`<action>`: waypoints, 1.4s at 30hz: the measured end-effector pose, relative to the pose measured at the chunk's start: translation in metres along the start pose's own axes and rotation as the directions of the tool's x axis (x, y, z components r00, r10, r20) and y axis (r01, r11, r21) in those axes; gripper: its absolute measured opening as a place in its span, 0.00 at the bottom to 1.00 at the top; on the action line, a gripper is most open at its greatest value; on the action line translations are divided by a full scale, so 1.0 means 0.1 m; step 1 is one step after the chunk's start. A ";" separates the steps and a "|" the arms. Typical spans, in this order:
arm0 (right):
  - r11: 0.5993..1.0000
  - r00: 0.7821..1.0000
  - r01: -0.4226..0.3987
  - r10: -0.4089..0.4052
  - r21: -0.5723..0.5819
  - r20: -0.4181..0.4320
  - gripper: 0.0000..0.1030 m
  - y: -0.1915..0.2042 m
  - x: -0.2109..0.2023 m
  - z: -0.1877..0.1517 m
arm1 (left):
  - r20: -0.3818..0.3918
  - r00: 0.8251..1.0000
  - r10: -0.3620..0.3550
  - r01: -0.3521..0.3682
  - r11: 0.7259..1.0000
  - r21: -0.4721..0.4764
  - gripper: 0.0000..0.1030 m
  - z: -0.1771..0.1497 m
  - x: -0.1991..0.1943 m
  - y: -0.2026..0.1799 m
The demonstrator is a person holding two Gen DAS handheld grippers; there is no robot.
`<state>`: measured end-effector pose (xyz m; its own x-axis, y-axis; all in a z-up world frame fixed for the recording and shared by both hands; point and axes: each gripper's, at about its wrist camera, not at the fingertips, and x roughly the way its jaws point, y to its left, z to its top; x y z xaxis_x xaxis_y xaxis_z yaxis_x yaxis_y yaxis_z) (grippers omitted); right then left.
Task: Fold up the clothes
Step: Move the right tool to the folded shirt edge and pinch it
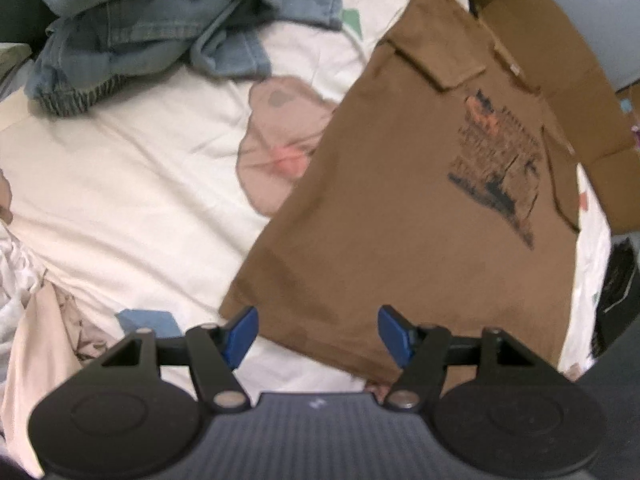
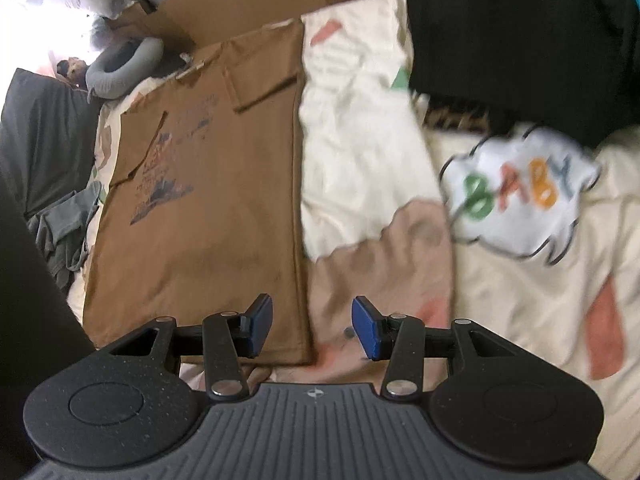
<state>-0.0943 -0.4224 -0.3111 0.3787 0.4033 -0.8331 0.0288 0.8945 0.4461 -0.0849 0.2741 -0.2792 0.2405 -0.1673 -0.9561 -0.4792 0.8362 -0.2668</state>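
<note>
- We find the left gripper [image 1: 318,334] with its blue pads spread apart and nothing between them, hanging over the near hem of the brown printed cotton T-shirt [image 1: 404,216].
- We find the right gripper [image 2: 312,330] likewise released and empty, its jaws straddling the shirt's [image 2: 200,208] near corner; contact cannot be confirmed.
- The shirt lies flat on the cream patterned bedspread [image 1: 132,184], sleeves folded in, running toward 1 o'clock in the left view and 11 o'clock in the right.
- A heap of blue denim clothing [image 1: 160,28] sits at 11 o'clock in the left view.
- Flattened brown cardboard [image 1: 576,92] lies beyond the shirt, at 1 o'clock.
</note>
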 end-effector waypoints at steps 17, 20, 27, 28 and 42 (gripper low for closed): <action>0.999 0.985 0.018 -0.025 -0.041 -0.169 0.46 0.14 1.11 -0.38 | -0.048 0.997 0.057 -0.056 0.998 0.013 0.67 0.00 0.08 0.12; 0.999 0.985 0.009 -0.017 -0.043 -0.173 0.45 0.14 1.17 -0.38 | -0.052 0.997 0.059 -0.058 0.998 0.013 0.67 -0.01 0.09 0.14; 1.000 0.981 0.004 -0.006 -0.011 -0.196 0.15 0.09 1.22 -0.29 | -0.055 0.997 0.055 -0.054 0.998 0.013 0.67 -0.03 0.15 0.18; 1.000 0.979 0.002 -0.004 -0.012 -0.203 0.14 0.09 1.22 -0.29 | -0.056 0.997 0.055 -0.054 0.998 0.015 0.67 -0.03 0.17 0.18; 0.999 0.975 0.036 -0.027 0.037 -0.219 0.18 0.13 1.27 -0.23 | -0.059 0.998 0.026 -0.026 1.000 0.005 0.67 -0.08 0.30 0.27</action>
<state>-0.0671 -0.3552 -0.4184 0.1657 0.4112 -0.8963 0.0767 0.9008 0.4275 -0.0976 0.2875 -0.3161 0.1779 -0.1759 -0.9682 -0.4809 0.8429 -0.2415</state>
